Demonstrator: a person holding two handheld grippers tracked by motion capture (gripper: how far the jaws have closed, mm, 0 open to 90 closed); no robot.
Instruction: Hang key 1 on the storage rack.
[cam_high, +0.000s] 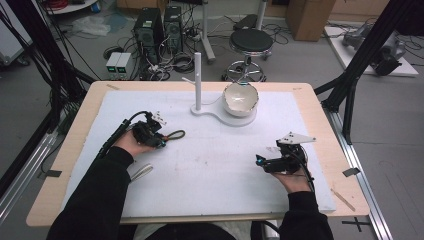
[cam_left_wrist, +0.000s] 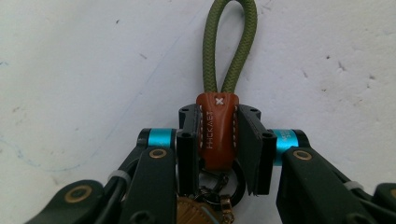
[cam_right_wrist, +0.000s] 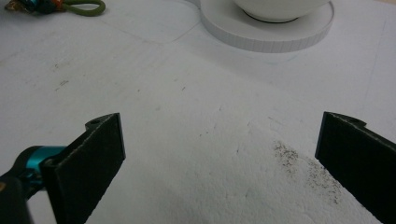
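Nearest, at the table's front edge: two black sleeves entering from below, each hand carrying a black two-jaw gripper over the white foam mat (cam_high: 215, 165) on the pale wooden table (cam_high: 65, 165). On the person's right, the right gripper (cam_high: 260, 161) low above the mat, jaws spread wide apart, nothing between them, grey three-cornered plate on top; in the right gripper view, bare mat with a patch of dark specks between the two black pads (cam_right_wrist: 91, 161). On the person's left, the left gripper (cam_high: 161, 141) pressed together on the keyring's brown leather tab (cam_left_wrist: 216, 130), pads (cam_left_wrist: 250, 149) against both sides of it. Below the tab, toward the camera, a dark metal ring (cam_left_wrist: 224, 182) and a brass-coloured piece (cam_left_wrist: 198, 212); beyond the jaws, the olive-green cord loop (cam_left_wrist: 232, 44) lying flat on the mat, pointing toward the table's middle. Just beside the left forearm, a pale strap-like strip (cam_high: 141, 171) on the mat. Farther back, near the far edge, a white stand (cam_high: 220, 117) with an upright white post (cam_high: 198, 82), and a white bowl (cam_high: 240, 98) seated on its round base. Beyond the table, a black round stool (cam_high: 251, 41) and computer towers (cam_high: 159, 27) on the floor.
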